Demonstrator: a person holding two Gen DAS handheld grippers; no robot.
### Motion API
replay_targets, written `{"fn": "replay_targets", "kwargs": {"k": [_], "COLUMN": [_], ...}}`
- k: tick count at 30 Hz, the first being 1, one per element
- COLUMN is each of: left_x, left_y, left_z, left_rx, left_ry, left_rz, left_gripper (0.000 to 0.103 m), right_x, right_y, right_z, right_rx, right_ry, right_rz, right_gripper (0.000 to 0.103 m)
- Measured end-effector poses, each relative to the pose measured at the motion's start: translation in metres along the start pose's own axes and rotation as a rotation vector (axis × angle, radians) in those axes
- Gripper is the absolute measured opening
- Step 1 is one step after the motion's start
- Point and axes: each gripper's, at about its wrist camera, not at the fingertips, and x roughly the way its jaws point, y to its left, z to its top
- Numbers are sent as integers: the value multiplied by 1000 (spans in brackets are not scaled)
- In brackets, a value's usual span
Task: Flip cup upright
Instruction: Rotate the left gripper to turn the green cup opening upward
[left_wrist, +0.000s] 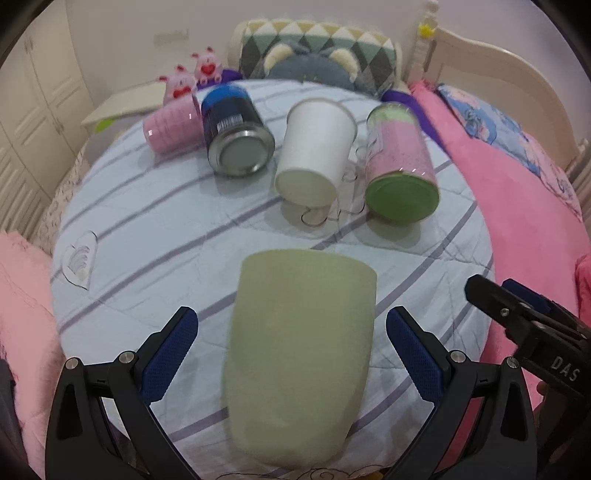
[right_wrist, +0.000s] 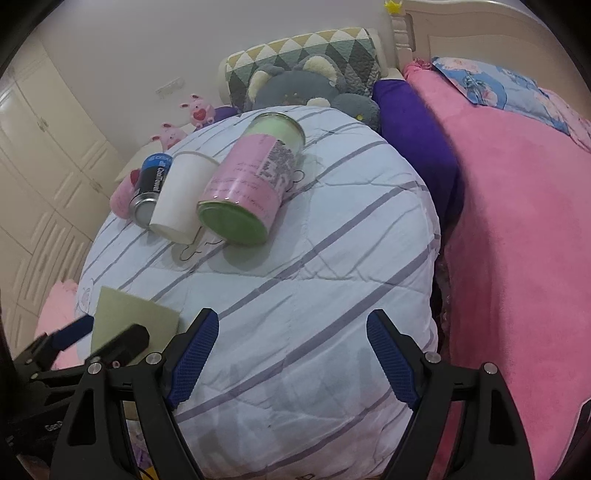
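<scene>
A pale green cup (left_wrist: 299, 354) stands on the striped quilt (left_wrist: 147, 229), wider end up as far as I can tell, its inside hidden. My left gripper (left_wrist: 291, 347) is open, its blue pads either side of the cup with gaps, not touching. In the right wrist view the cup (right_wrist: 129, 314) shows at lower left behind the left gripper (right_wrist: 103, 334). My right gripper (right_wrist: 291, 354) is open and empty above bare quilt (right_wrist: 295, 295); it also shows at the right edge of the left wrist view (left_wrist: 517, 310).
Beyond the cup lie a pink cup (left_wrist: 170, 125), a blue can (left_wrist: 236, 129), a white paper cup (left_wrist: 314, 147) and a pink-and-green can (left_wrist: 399, 162), all on their sides. A pink blanket (right_wrist: 517, 221), pillows and plush toys (left_wrist: 192, 74) surround the quilt.
</scene>
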Motion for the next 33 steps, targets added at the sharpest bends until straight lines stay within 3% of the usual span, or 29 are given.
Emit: {"fn": "replay_targets", "kwargs": {"k": [5, 6, 8, 13, 33], "left_x": [17, 19, 20, 16, -12], "left_y": [2, 4, 7, 0, 10], "left_z": [1, 0, 1, -3, 25], "left_rx": [-7, -22, -43, 11, 30], "left_ry": [50, 55, 77, 51, -115], "left_rz": [10, -19, -73, -39, -63], "left_gripper": [100, 97, 81, 80, 80], "right_x": [8, 10, 13, 15, 11], "right_y": [-9, -11, -13, -13, -8], "right_z": [1, 1, 1, 0, 3], "right_rx": [5, 9, 18, 17, 33], "right_ry": [13, 17, 26, 24, -7], "right_rz": [7, 11, 20, 31, 15], "right_gripper": [84, 84, 84, 84, 84]}}
